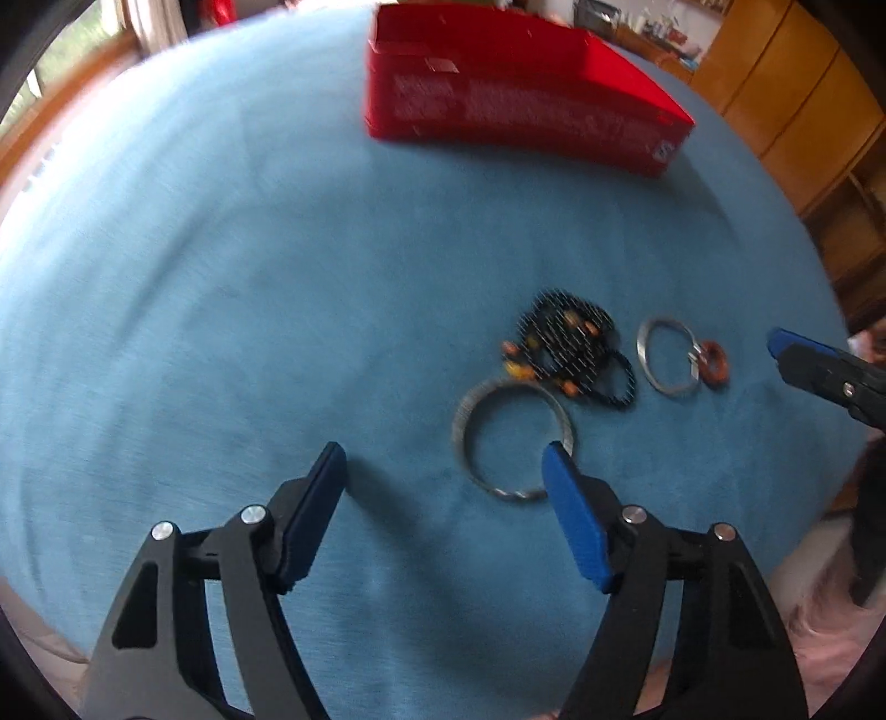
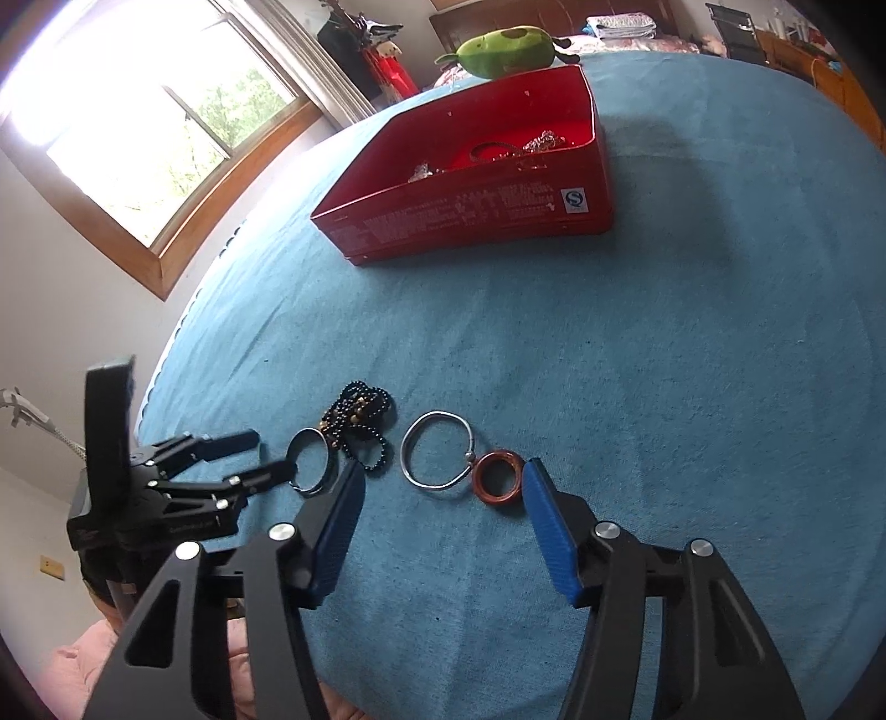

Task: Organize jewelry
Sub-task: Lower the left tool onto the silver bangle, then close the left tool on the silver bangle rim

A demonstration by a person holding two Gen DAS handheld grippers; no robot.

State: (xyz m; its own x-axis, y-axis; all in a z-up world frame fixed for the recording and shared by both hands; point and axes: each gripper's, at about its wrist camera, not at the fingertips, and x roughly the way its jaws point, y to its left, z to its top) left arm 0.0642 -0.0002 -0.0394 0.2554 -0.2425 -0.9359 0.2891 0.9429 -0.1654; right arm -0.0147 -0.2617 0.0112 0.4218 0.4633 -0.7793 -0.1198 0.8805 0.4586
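My left claw: the left gripper point(image 1: 444, 459) stood part-way spread with nothing pinched, its right pad overlapping the near rim of the grey bangle point(image 1: 512, 440) and its other pad well off to nine o'clock on bare cloth.
My right claw: the right gripper point(image 2: 443, 482) was part-way spread too and held nothing, pointed at the silver bangle point(image 2: 437, 450) and the brown ring point(image 2: 498, 478) just ahead at twelve o'clock.
Loose pieces: the black bead strand point(image 2: 362, 418) lay heaped at eleven o'clock from my right claw, touching the grey bangle and just beside the silver one.
Box: the red tin point(image 2: 470, 219) sat well beyond at twelve o'clock with a few pieces already inside.
Risk, left: I judged a thin hoop lying flat would skate across the blue cloth point(image 2: 637, 387) if one pad caught it alone.
Risk, right: ring and silver bangle touched, so a squeeze could drag both or flick the ring away.
In the way: the beads crowded the grey bangle's far edge and might snag on lifting.
Beyond: a green plush toy point(image 2: 506, 50) sat behind the tin, clear of my path.
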